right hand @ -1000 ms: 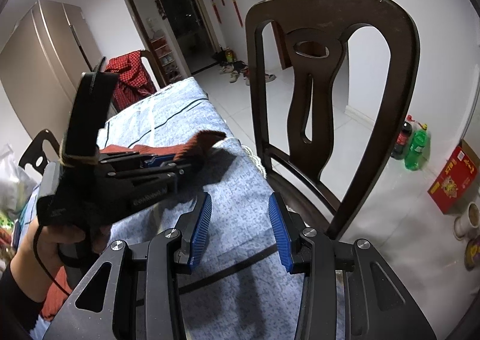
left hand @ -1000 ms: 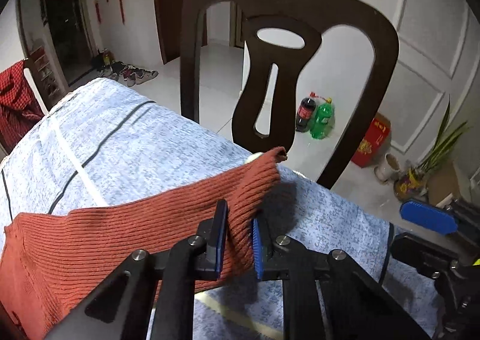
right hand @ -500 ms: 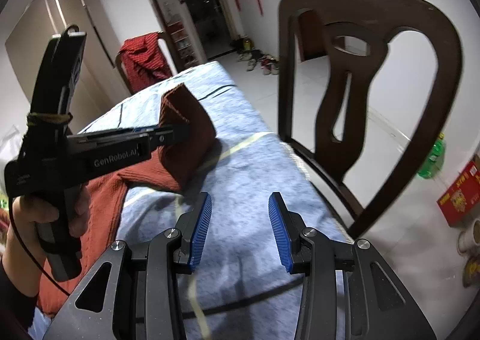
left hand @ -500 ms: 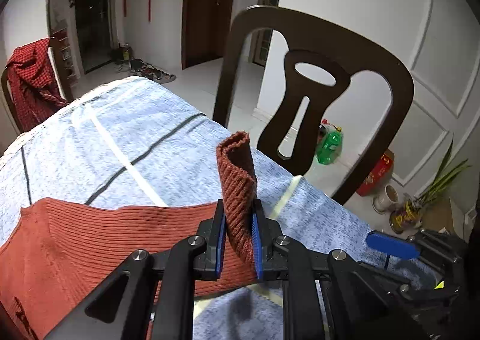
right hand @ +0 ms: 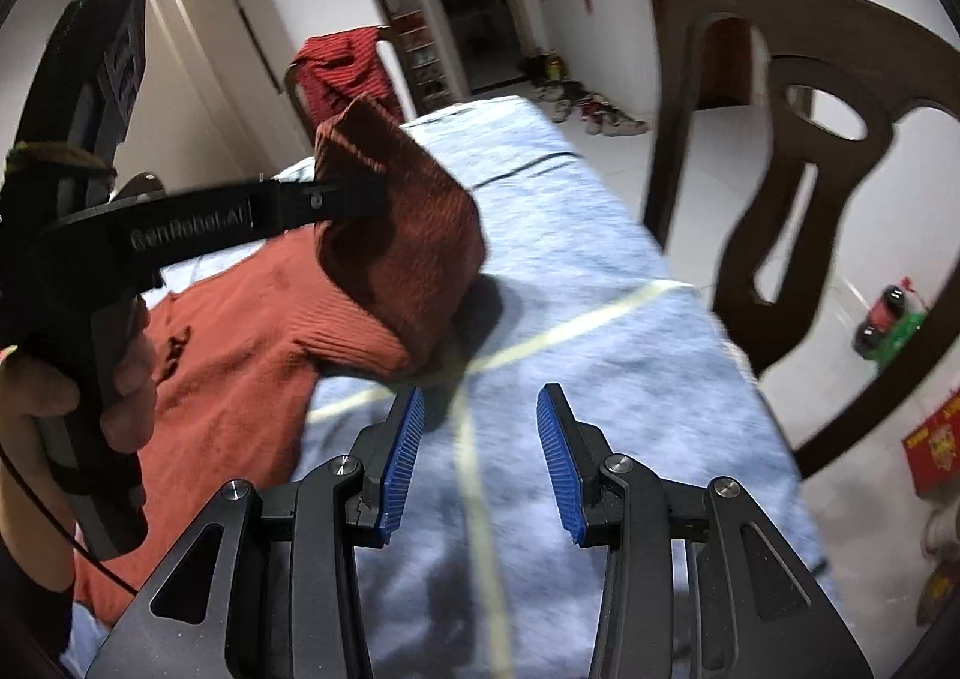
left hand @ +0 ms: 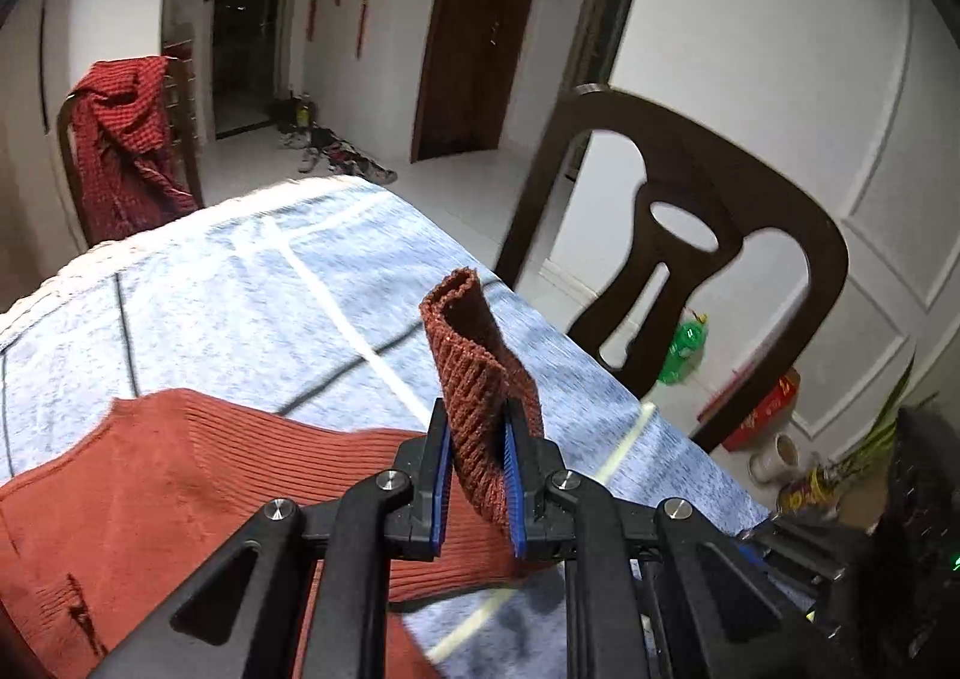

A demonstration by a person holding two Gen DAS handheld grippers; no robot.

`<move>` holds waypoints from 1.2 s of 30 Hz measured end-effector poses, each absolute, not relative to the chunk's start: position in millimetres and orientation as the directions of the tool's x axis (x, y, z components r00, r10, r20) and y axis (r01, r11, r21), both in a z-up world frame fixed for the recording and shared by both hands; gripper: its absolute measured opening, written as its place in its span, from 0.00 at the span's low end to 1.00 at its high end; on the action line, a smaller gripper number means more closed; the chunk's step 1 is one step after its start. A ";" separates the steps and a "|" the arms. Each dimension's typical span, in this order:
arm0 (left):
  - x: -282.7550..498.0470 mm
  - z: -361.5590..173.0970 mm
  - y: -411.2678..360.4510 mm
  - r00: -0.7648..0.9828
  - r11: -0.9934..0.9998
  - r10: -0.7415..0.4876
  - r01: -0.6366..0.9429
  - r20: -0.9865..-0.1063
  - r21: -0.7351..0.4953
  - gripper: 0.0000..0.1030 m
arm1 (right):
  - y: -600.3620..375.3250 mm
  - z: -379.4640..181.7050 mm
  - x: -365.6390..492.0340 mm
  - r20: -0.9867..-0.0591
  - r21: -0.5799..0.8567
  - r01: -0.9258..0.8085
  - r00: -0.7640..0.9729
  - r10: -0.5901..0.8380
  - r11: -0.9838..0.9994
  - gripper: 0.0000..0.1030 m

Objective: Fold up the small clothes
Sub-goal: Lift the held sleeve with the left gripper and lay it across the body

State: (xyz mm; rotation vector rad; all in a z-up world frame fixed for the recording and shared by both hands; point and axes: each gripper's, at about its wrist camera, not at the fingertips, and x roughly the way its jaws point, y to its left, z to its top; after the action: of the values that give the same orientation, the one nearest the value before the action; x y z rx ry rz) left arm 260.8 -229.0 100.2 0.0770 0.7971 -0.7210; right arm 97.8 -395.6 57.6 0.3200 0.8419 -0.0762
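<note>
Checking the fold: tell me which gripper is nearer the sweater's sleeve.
Left. The left gripper is shut on the sleeve; the right gripper hangs open over the tablecloth, beside it.

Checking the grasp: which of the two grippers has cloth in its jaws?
The left gripper: its jaws pinch the rust-red sweater's sleeve, lifted off the table. The right gripper stands open, holding nothing.

Beside the dark chair (right hand: 840, 151) we find bare tabletop (right hand: 600, 331), open for passing. The chair back stands at its far edge. Opposite the chair, the raised sweater sleeve (right hand: 402, 235) blocks the way.
</note>
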 end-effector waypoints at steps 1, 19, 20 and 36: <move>262.6 102.9 -223.1 0.484 0.767 -0.562 0.609 -0.670 -0.203 0.17 | -392.7 57.0 100.4 -0.743 0.251 0.184 0.666 0.067 0.951 0.39; 274.1 109.1 -166.8 0.533 0.809 -0.551 0.530 -0.642 -0.254 0.17 | -349.7 43.8 144.8 -0.761 0.270 0.124 0.635 0.133 0.955 0.39; 274.5 109.7 -164.1 0.536 0.810 -0.552 0.526 -0.639 -0.259 0.17 | -348.0 43.4 145.3 -0.761 0.269 0.124 0.635 0.132 0.955 0.39; 272.0 95.3 -104.4 0.602 0.866 -0.497 0.393 -0.625 -0.309 0.17 | -322.0 36.7 156.7 -0.778 0.248 0.116 0.615 0.127 0.962 0.40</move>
State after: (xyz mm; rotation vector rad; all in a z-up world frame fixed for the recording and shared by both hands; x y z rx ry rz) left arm 272.0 -104.4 95.3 -0.1447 0.7674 -0.5175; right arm 156.7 -322.0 36.7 0.2871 0.9114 0.0066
